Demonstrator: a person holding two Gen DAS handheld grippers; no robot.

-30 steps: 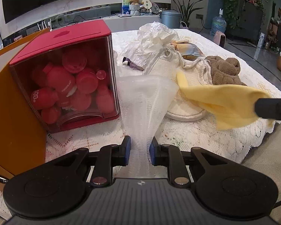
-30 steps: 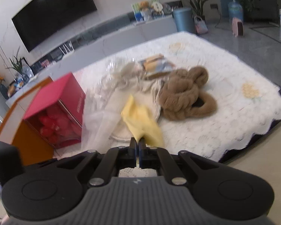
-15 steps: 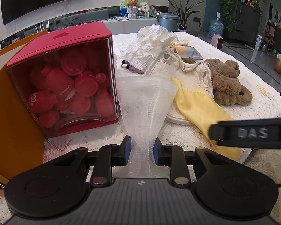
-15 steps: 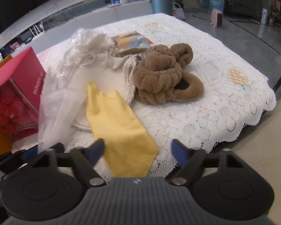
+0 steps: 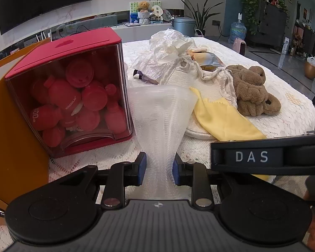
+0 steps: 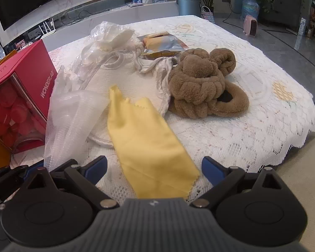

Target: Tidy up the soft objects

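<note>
Yellow cloth (image 6: 146, 138) lies between the wide right claw (image 6: 153, 168); left claw (image 5: 159, 169) grips mesh bag (image 5: 160, 121) (translucent).

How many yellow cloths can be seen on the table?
1. The yellow cloth lies flat near the front edge of the table, between the open right gripper and the brown plush slippers. Others may be hidden under the pile behind.

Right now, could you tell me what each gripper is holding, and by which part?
Left gripper pinches the clear plastic bag at its narrow lower end; right gripper is open, holding nothing.
</note>
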